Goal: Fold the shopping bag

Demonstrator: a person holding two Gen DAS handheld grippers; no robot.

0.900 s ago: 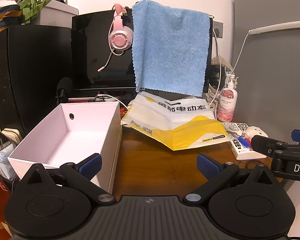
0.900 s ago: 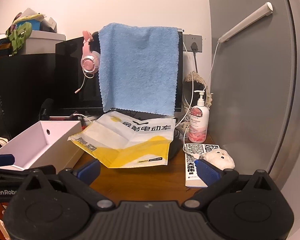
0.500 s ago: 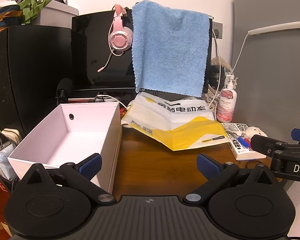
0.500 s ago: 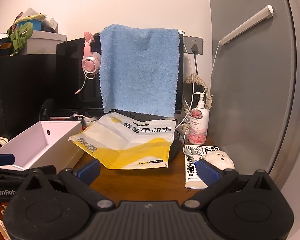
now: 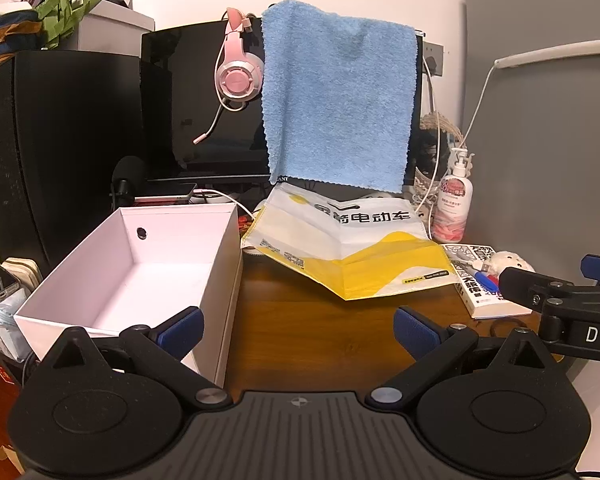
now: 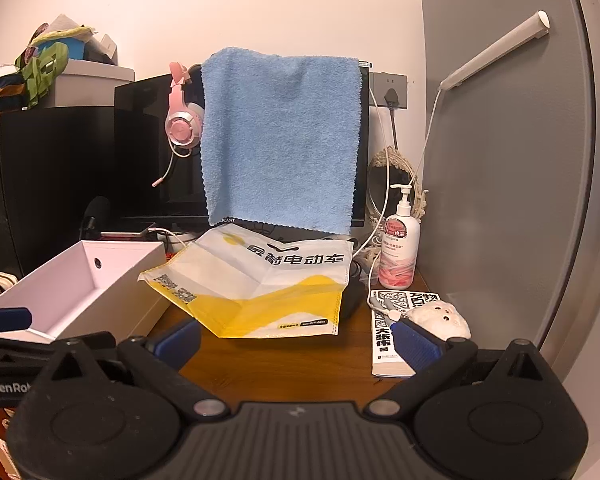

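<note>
A white and yellow shopping bag (image 5: 348,248) with black lettering lies spread at the back of the wooden desk, its far edge propped up under the monitor; the right wrist view shows the same shopping bag (image 6: 260,280). My left gripper (image 5: 298,330) hovers open over the desk's near part, well short of the bag, nothing between its blue pads. My right gripper (image 6: 296,342) is open too, equally short of the bag and empty. Part of the right gripper's arm (image 5: 560,292) juts in at the right edge of the left wrist view.
An open white box (image 5: 100,280) stands left of the bag. A book (image 6: 392,328) with a small plush toy (image 6: 440,320) lies right, beside a pump bottle (image 6: 398,256). A blue towel (image 5: 336,100) and pink headset (image 5: 238,76) hang on the monitor. A grey cabinet (image 6: 500,160) bounds the right side.
</note>
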